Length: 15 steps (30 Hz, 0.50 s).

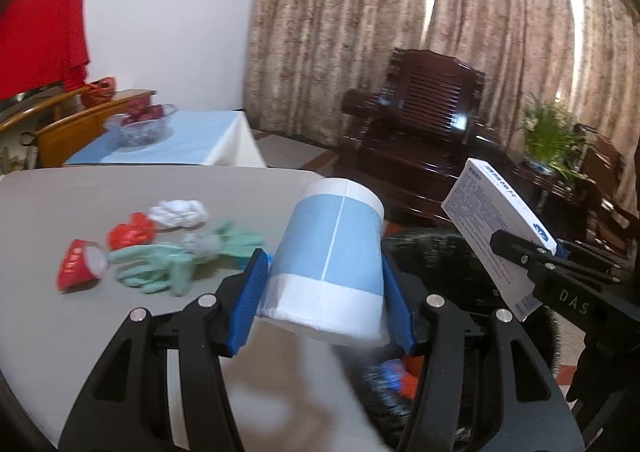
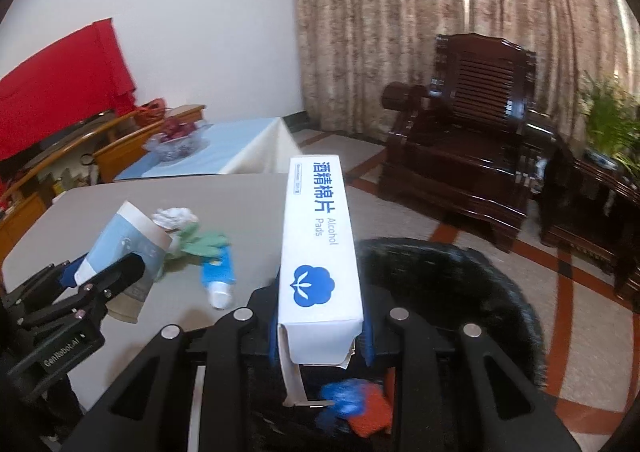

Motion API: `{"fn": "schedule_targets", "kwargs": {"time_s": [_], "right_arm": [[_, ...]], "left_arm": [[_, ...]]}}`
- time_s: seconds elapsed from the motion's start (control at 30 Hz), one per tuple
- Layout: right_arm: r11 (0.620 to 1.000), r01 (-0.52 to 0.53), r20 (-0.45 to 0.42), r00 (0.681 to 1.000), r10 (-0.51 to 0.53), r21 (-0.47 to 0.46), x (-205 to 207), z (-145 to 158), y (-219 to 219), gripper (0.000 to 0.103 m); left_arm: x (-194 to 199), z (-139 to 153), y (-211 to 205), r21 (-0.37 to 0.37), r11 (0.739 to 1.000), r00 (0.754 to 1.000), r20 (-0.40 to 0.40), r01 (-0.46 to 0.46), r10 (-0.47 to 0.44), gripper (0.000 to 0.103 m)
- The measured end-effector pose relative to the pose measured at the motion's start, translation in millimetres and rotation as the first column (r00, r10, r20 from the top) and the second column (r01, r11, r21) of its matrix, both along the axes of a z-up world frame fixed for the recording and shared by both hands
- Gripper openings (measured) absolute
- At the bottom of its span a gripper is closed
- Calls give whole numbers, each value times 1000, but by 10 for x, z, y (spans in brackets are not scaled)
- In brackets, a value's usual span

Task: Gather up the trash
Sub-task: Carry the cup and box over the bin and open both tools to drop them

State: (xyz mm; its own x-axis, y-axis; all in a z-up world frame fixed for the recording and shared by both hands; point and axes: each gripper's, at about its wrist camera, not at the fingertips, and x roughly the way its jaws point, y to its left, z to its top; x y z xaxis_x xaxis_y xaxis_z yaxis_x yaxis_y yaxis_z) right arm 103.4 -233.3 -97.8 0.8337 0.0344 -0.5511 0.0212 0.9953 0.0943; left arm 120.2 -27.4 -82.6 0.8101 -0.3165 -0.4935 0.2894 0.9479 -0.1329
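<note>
Looking along the left gripper (image 1: 324, 292), its blue pads are closed on the sides of a blue-and-white paper cup (image 1: 332, 252), held tilted with the mouth away from the camera, just past the right edge of the grey table (image 1: 60, 212). Remaining litter lies toward the table's far-left part: a red paper cup (image 1: 78, 268) on its side, a red wrapper (image 1: 130, 234), a crumpled white tissue (image 1: 180, 214) and green gloves (image 1: 176, 264) in a loose cluster, touching or overlapping. A black-lined bin (image 1: 432, 252) sits below and to the right of the cup, with blue and red scraps already inside. The right gripper (image 1: 516, 252) enters at the right edge, clamped on a white box. From the right wrist view, the right gripper (image 2: 320, 332) is narrowed on the near end of the alcohol pad box (image 2: 316, 244), whose end flap hangs open; the box points away, over the bin rim (image 2: 460, 260) nearest the table. A blue-and-white tube (image 2: 218, 276) lies near the table's right edge. Judgement: both items are at the drop stage. Each should be centred over the bin opening before release, the box lowered end-first so that its length does not catch the rim, and the cup released clear of the other gripper.
</note>
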Motion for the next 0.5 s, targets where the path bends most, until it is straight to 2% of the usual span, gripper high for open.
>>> {"fn": "schedule_targets", "kwargs": {"time_s": [0.43, 0.47, 0.5], "right_arm": [[991, 132, -76, 988, -133, -18, -90, -291, -668, 30], [991, 133, -84, 987, -134, -19, -90, -320, -701, 31], [991, 131, -100, 986, -133, -26, -76, -358, -737, 32]], "left_arm": [[130, -278, -893, -3, 985, 984, -39, 174, -174, 54], [137, -311, -959, -1, 982, 981, -48, 188, -188, 57], [143, -330, -992, 2, 981, 980, -50, 194, -193, 65]]}}
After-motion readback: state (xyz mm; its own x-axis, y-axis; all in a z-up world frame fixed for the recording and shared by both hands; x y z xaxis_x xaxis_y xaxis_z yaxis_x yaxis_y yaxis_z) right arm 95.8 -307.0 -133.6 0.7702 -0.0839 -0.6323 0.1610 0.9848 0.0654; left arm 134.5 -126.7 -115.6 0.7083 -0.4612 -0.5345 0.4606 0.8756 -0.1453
